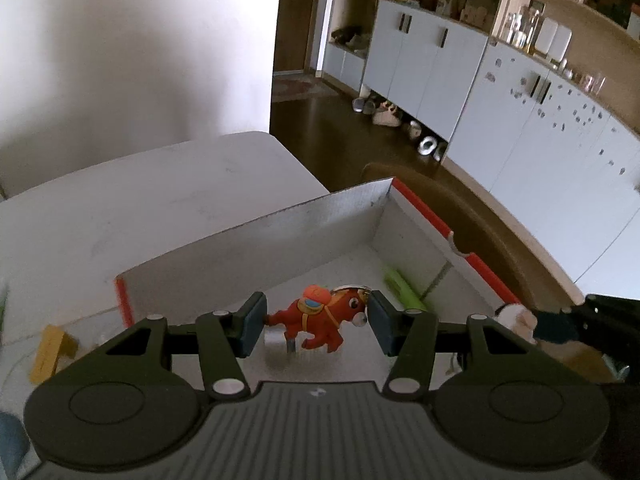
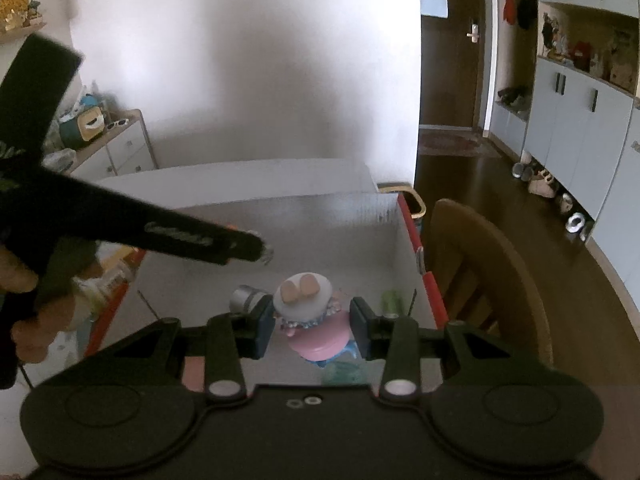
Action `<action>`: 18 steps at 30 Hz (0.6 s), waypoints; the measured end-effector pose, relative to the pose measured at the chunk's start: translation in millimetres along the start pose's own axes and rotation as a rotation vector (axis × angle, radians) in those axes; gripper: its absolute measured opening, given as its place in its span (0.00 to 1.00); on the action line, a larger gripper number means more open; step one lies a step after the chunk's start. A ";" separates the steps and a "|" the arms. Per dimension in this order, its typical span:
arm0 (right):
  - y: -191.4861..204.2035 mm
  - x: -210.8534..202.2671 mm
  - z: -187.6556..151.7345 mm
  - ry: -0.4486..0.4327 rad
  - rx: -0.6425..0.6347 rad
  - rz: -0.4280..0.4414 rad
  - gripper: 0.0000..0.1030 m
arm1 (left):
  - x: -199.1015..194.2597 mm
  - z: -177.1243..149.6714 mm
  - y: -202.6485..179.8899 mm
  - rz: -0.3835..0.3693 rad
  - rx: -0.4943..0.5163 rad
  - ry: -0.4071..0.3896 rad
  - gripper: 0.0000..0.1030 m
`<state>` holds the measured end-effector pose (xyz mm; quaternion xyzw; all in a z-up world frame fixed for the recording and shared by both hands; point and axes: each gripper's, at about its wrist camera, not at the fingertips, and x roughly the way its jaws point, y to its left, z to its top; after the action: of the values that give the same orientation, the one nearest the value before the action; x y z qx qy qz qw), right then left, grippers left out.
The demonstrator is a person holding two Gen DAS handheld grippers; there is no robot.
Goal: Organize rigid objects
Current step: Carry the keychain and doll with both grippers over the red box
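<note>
**Two toys over the box, one in each gripper**

Left gripper [image 1: 316,322] out over the white box [image 1: 256,236], clenched on an orange horse figure [image 1: 318,316] — one pad at the tail, the other against the nose. Hanging above the box floor, legs dangling, a metal ring behind the head. Down below on the floor: a small silver cylinder [image 1: 274,338] and a green tube [image 1: 402,288] against the far wall. Outside the box to the left, a yellow block [image 1: 50,350] on the white table [image 1: 160,184].

Right gripper [image 2: 313,326] also over the box, gripping a white-and-pink figurine [image 2: 306,312] between both pads, pink base toward the camera. Left gripper's black body [image 2: 180,234] reaching in from the left, a hand [image 2: 24,320] on its handle. Wooden chair [image 2: 492,272] just beside the box's red-edged right wall.
</note>
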<state>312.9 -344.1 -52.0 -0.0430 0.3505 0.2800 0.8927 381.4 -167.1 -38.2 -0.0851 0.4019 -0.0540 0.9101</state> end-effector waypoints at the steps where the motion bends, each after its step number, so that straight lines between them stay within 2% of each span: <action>1: -1.0 4.1 -0.6 0.006 -0.001 0.001 0.38 | 7.5 2.5 -1.9 -0.001 0.008 0.003 0.53; 9: -4.2 31.1 -3.8 0.061 -0.023 0.016 0.38 | 62.8 16.2 -14.0 -0.009 0.027 0.051 0.53; 18: -4.3 52.5 -9.1 0.121 -0.038 0.040 0.38 | 111.1 24.4 -25.9 0.015 0.034 0.126 0.53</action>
<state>341.0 -325.5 -93.5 -0.0700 0.3992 0.3011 0.8632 473.2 -208.2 -97.2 -0.0630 0.4582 -0.0594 0.8846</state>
